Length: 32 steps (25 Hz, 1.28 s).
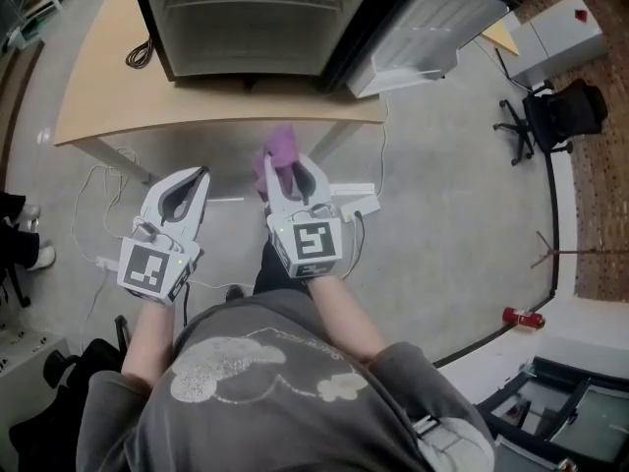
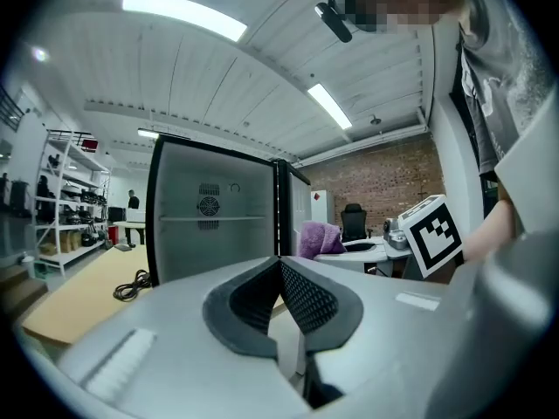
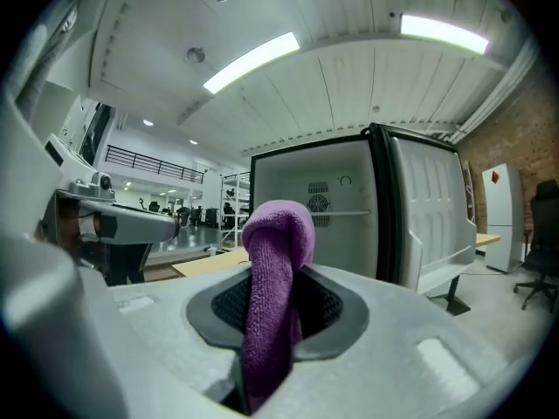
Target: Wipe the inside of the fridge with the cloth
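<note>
Status: wipe not started, by the look of it. Right tool point(image 3: 275, 279) is clamped on the purple cloth point(image 3: 272, 260); a folded end sticks up past the jaw tips and the rest hangs down between them. Left tool point(image 2: 279, 271) has its jaws closed together with nothing in them. Both tools are held in front of the person, short of the worktop point(image 1: 108, 96) edge and well apart from the fridge point(image 1: 251, 18). The fridge sits on the worktop with its door point(image 1: 425, 29) swung open to the right; the interior looks bare, with one shelf and a fan vent on the back wall. Done: cloth in grip, fridge open. Left: reach in and wipe the walls, shelf and floor, i.e. all the wiping.
</note>
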Tool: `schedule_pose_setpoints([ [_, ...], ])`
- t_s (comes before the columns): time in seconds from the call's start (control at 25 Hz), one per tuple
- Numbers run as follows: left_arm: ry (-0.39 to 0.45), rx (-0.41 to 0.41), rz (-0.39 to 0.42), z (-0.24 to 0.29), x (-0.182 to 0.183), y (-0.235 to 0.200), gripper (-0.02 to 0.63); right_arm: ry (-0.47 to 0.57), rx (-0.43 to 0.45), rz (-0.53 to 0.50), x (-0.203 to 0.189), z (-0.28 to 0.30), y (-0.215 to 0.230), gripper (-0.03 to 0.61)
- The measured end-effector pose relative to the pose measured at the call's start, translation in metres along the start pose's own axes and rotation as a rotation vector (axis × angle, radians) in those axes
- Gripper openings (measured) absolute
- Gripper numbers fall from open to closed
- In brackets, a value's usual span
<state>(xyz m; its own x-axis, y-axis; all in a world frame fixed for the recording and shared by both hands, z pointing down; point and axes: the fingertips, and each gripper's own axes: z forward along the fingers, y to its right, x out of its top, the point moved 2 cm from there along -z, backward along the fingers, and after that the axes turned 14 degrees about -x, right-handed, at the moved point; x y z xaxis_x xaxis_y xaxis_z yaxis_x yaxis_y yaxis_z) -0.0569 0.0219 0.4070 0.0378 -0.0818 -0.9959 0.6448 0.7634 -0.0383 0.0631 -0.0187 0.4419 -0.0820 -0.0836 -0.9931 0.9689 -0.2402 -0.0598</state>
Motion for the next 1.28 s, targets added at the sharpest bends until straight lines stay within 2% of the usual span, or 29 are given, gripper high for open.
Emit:
schedule_pose_setpoints([
  [0.24,0.027,-0.018,0.008,-0.064,-0.001,0.039,0.018,0.022,-0.048,0.001,0.003,-0.076,-0.025,0.077],
  [0.44,0.041,-0.056,0.000,-0.093,-0.002,0.063,0.018,0.003,-0.099,-0.004,0.003,-0.122,-0.037,0.077],
  [0.76,0.067,-0.095,0.003,-0.100,0.002,0.084,0.018,0.005,-0.120,-0.024,0.012,-0.156,-0.037,0.077],
  [1.28,0.031,-0.068,0.008,-0.093,-0.002,0.113,0.018,0.015,-0.042,-0.031,0.012,-0.171,-0.032,0.075],
])
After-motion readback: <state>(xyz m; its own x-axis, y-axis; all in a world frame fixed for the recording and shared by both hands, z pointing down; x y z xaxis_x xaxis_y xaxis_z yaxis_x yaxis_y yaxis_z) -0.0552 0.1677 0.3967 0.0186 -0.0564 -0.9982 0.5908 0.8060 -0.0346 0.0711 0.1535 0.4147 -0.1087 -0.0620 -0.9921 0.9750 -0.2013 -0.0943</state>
